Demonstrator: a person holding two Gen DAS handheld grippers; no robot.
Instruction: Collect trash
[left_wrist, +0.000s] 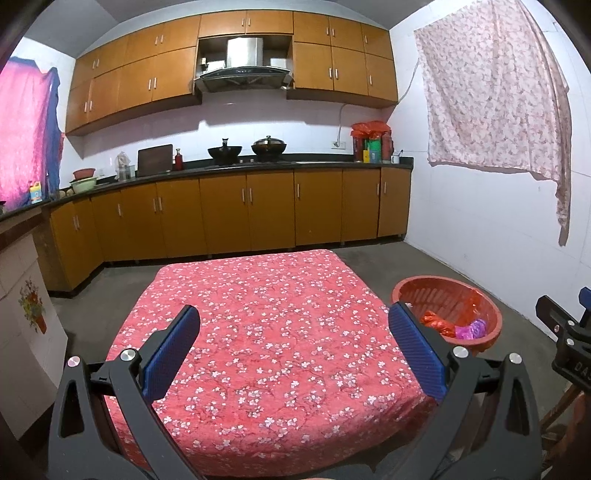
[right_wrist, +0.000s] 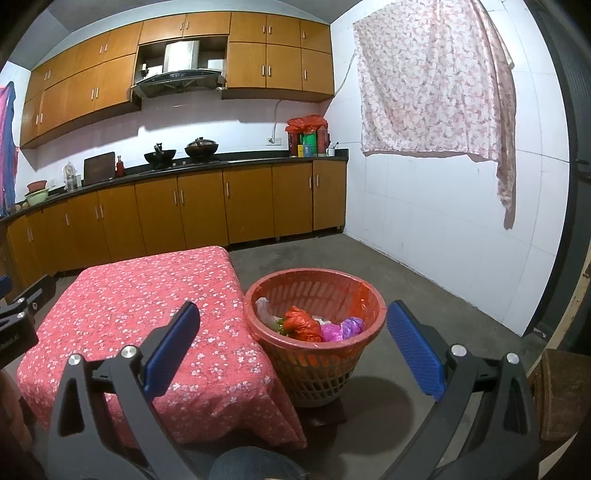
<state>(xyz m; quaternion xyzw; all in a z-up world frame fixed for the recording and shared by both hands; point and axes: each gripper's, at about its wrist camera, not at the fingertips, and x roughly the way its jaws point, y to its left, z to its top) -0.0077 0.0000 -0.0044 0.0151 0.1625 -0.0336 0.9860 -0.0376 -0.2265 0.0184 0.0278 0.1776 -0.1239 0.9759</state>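
Left wrist view: the left gripper (left_wrist: 293, 345) has its blue-padded jaws spread wide with nothing between them; it is held above a low table (left_wrist: 258, 332) draped in a red floral cloth, on which no loose trash can be seen; a red plastic basket (left_wrist: 491, 317) stands on the floor just off the table's right side, beyond the right-hand finger, with crumpled bags (left_wrist: 454, 326) in orange and purple inside; the edge of the other gripper shows at far right; kitchen cabinets (left_wrist: 229, 214) line the back wall. Right wrist view: the right gripper (right_wrist: 293, 341) is likewise wide open and empty; the basket sits almost straight ahead between its fingers, touching or nearly touching the table's corner, holding the red, pink, purple and clear bags; the table lies to the left. The collected trash appears already binned; the right hand is plainly the nearer one to the basket, which is upright with its mouth facing up.
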